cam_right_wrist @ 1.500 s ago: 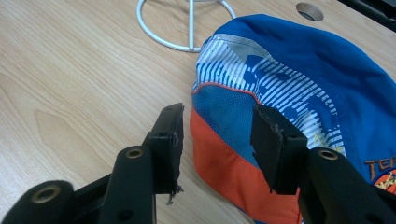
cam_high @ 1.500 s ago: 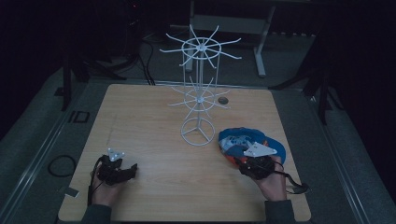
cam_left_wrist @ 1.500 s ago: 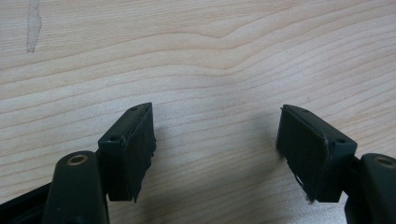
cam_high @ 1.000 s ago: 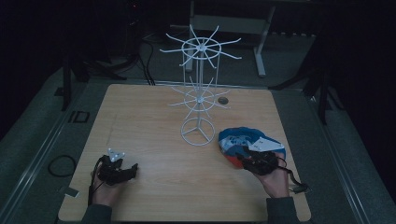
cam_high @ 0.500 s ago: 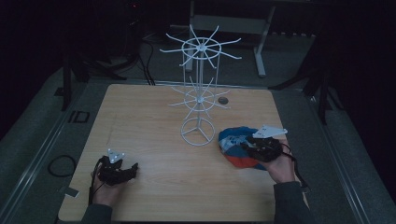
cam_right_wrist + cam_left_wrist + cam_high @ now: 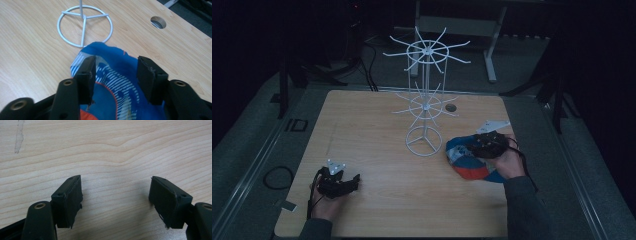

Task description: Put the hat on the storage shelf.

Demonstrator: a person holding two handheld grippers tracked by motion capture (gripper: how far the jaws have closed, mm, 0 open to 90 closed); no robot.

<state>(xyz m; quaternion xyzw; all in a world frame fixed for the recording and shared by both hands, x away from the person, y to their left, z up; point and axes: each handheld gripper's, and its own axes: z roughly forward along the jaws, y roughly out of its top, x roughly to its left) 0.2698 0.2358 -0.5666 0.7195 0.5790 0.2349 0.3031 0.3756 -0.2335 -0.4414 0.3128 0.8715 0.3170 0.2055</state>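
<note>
A blue, red and white fabric cap (image 6: pixel 468 163) lies on the wooden table (image 6: pixel 377 130) at the right, next to a white wire rack (image 6: pixel 424 102). My right gripper (image 6: pixel 476 147) hovers over the cap's far part. Its jaws have just been opening; they stand apart above the blue cloth (image 6: pixel 112 82) and the pads do not press on it. In the right gripper view, my right gripper (image 6: pixel 116 68) points toward the rack's ring base (image 6: pixel 85 25). My left gripper (image 6: pixel 353 181) rests near the front left, open over bare wood (image 6: pixel 116 188).
The rack stands mid-table with two tiers of spokes reaching outward. A round cable hole (image 6: pixel 451 107) (image 6: pixel 158 22) sits behind it. Bare wood stretches between the two hands and across the left half. Dark floor and cables surround the table.
The right hand has moved away from the person, from the cap's near edge to over its far part, and lifted a little. The left hand has stayed put.
</note>
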